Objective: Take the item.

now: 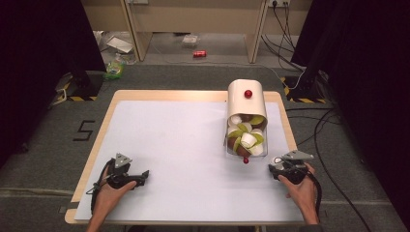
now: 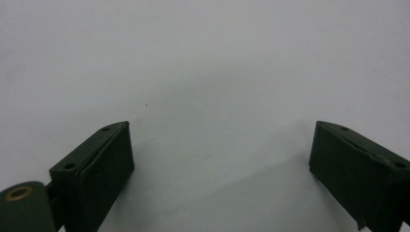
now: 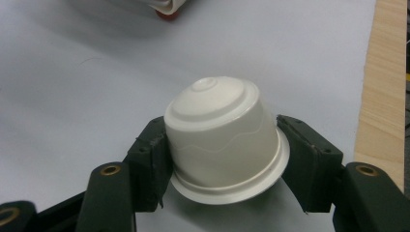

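**Capsule pinched at the table's right edge**

The white capsule (image 3: 225,140) sat between the right gripper (image 3: 222,164)'s jaws, which pressed its smooth tapered sides just above the flange, low over the white mat (image 1: 183,145) near the wooden edge. Such a grip could let it squirt out and roll off. The left gripper (image 2: 220,159) rested wide open, holding nothing. The tipped dispenser (image 1: 246,104) held white, green and brown capsules in its clear tray (image 1: 227,145).

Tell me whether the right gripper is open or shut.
Shut on the white capsule: in the right gripper view, the right gripper has both black jaws pressed against the capsule's sides, just above its rim.
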A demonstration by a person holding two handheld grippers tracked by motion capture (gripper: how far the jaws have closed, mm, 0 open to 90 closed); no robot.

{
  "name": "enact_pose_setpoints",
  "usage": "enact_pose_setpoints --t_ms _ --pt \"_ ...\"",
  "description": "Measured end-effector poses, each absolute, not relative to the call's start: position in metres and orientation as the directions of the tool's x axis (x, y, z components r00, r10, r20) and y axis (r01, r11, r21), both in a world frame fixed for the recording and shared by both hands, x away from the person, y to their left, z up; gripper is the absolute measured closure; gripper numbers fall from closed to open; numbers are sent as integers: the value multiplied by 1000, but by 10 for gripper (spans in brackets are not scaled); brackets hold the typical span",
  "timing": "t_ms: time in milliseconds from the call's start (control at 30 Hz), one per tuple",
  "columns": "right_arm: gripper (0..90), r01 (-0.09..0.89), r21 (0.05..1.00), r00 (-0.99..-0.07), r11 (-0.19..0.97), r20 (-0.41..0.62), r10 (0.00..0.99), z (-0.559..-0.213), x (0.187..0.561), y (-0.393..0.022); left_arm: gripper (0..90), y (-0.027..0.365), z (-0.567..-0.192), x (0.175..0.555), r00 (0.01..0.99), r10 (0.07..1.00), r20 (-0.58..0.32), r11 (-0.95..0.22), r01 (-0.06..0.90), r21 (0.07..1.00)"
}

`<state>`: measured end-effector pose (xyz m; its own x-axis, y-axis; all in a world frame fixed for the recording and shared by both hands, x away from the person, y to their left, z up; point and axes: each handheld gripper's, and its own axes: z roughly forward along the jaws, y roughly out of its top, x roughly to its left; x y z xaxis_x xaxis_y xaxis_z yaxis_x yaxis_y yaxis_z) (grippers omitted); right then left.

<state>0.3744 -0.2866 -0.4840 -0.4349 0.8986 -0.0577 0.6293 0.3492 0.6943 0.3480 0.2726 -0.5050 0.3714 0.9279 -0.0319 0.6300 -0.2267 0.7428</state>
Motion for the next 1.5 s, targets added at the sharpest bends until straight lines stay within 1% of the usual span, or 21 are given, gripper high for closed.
enact_pose_setpoints --t_ms 267,367,533,767,1133,1300,1500 --pt "400 633 695 -433 340 -47 900 -485 374 -287 79 273 -505 348 371 928 -31 -226 629 743" --pt "377 635 698 -424 331 -43 905 -484 374 -289 80 273 -505 348 372 928 -33 -226 630 743" --pt "351 613 725 -419 314 -38 907 -479 373 -292 80 273 -505 348 372 928 -33 -226 630 743" --pt "340 580 757 -418 302 -42 908 -472 371 -291 79 273 -505 348 371 928 -33 -226 630 743" --pt "320 553 779 -426 296 -40 904 -463 369 -289 79 273 -505 348 372 928 -33 -226 630 743" --pt "297 534 795 -433 289 -36 901 -456 367 -288 80 273 -505 348 372 928 -33 -226 630 743" --pt "267 534 795 -443 288 -28 896 -451 365 -286 80 273 -505 348 372 928 -33 -226 630 743"
